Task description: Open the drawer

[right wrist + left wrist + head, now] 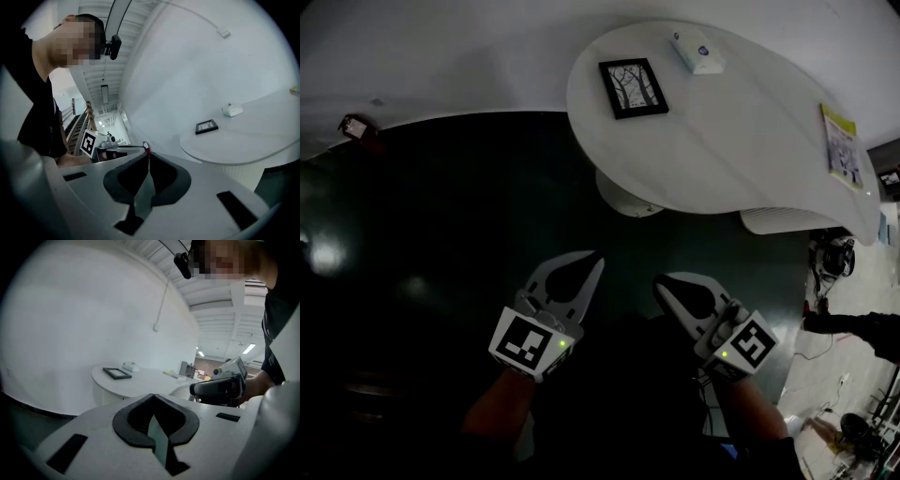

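Both left hand-held gripper (595,264) and right hand-held gripper (660,287) hover closed, short of table (727,131).

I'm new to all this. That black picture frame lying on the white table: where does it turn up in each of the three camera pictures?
Head view: picture frame at upper middle, flat on the white table.
Left gripper view: left of centre, above the claw.
Right gripper view: right of centre.
Shared landmark: the small white box near the frame.
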